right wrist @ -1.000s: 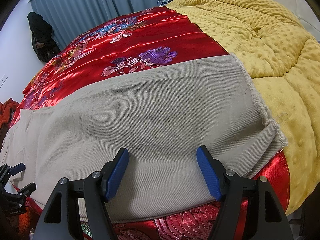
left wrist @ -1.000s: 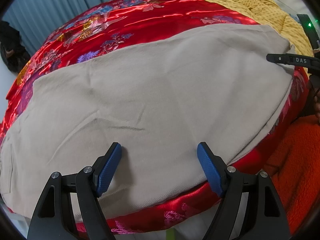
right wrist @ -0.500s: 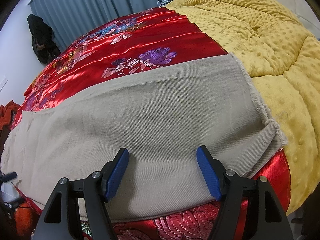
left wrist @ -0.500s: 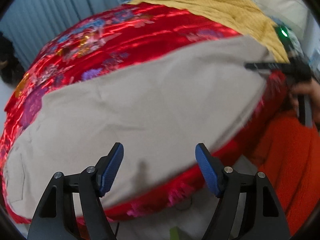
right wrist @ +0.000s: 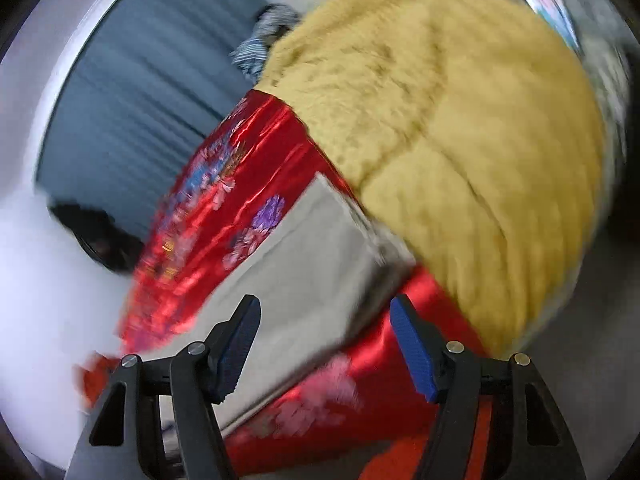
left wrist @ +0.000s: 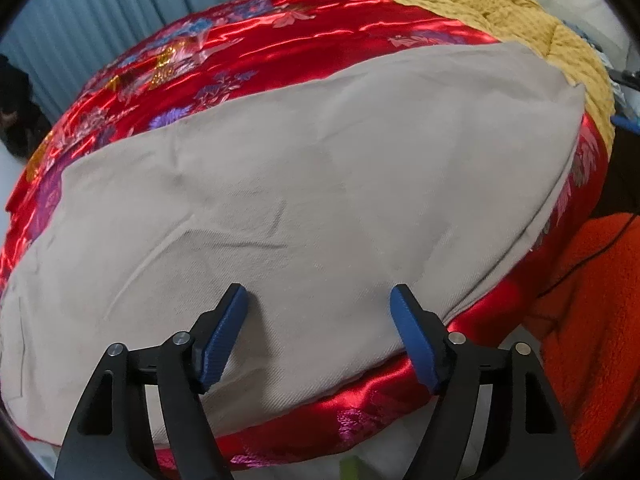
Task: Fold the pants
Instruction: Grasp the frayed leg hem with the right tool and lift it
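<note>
**Item: beige pants, long axis left to right on the bed**

Red floral satin bedspread (left wrist: 360,28): carries the pants.
Beige pants (left wrist: 320,184): flat, directly beneath my left gripper (left wrist: 318,300), the nearer one, jaws wide, empty.
Right gripper (right wrist: 324,312): closing, nothing between, off the pants' frayed end (right wrist: 384,236).

We see plain beige pants (left wrist: 304,184) on a glossy red satin bedspread (left wrist: 256,36) patterned with purple, pink, blue and gold flowers. Beyond the bedspread lies a mustard-yellow dimpled blanket (right wrist: 460,120); behind it hang grey-blue pleated curtains (left wrist: 100,12). An orange fleece (left wrist: 592,312) sits beside the bedspread.
</note>
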`<state>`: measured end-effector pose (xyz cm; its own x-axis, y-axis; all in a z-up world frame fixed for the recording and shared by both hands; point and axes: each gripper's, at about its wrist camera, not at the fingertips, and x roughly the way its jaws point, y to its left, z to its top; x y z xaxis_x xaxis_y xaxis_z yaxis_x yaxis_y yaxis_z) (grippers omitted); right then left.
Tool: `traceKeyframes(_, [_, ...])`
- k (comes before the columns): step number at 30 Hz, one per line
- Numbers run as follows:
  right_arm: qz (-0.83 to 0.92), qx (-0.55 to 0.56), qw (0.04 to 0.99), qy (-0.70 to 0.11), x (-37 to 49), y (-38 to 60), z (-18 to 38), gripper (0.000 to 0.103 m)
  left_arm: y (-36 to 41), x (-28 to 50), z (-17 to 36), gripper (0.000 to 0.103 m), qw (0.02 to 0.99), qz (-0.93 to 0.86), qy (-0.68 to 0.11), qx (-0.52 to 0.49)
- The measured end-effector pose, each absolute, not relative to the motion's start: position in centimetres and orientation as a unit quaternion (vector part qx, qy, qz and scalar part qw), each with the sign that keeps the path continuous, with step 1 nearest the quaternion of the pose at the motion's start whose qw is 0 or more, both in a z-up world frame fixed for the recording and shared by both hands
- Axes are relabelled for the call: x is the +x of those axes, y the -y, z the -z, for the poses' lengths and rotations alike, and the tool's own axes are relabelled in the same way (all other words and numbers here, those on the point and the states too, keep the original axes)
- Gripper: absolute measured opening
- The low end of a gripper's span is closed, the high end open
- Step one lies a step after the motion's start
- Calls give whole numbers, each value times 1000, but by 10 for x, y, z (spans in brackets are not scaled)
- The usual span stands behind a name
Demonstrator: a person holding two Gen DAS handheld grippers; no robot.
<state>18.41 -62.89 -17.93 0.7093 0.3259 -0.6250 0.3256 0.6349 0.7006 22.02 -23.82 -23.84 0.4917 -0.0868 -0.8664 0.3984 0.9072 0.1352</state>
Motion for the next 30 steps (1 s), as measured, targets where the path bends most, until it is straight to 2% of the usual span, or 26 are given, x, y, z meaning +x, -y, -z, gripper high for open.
traceKeyframes(5, [-59, 515, 766, -380, 192, 616, 208, 67, 238, 221, 239, 76, 850, 139, -481, 161])
traceKeyframes(10, [1, 488, 780, -391, 224, 619, 228, 66, 237, 221, 239, 76, 850, 140, -481, 161])
traceKeyframes(13, [15, 484, 780, -397, 237, 623, 238, 60, 237, 220, 240, 76, 851, 138, -480, 161])
traceKeyframes(16, [15, 485, 781, -393, 242, 624, 242, 59, 237, 218, 242, 76, 853, 136, -477, 163])
traceKeyframes(17, [15, 483, 783, -392, 243, 623, 243, 56, 238, 218, 243, 76, 854, 135, -475, 165])
traceKeyframes(20, [24, 454, 791, -410, 247, 624, 242, 12, 239, 216, 245, 76, 857, 132, -467, 173])
traceKeyframes(23, [14, 441, 800, -407, 245, 622, 235, 8, 240, 215, 247, 77, 858, 129, -462, 182])
traceKeyframes(25, [7, 414, 821, -392, 242, 614, 214, 8, 239, 216, 248, 80, 859, 126, -462, 182])
traceKeyframes(27, [-10, 398, 839, -371, 238, 606, 192, 8, 235, 218, 249, 90, 860, 117, -464, 176])
traceKeyframes(30, [-38, 372, 862, -342, 233, 590, 155, 8, 227, 223, 242, 91, 852, 121, -487, 148])
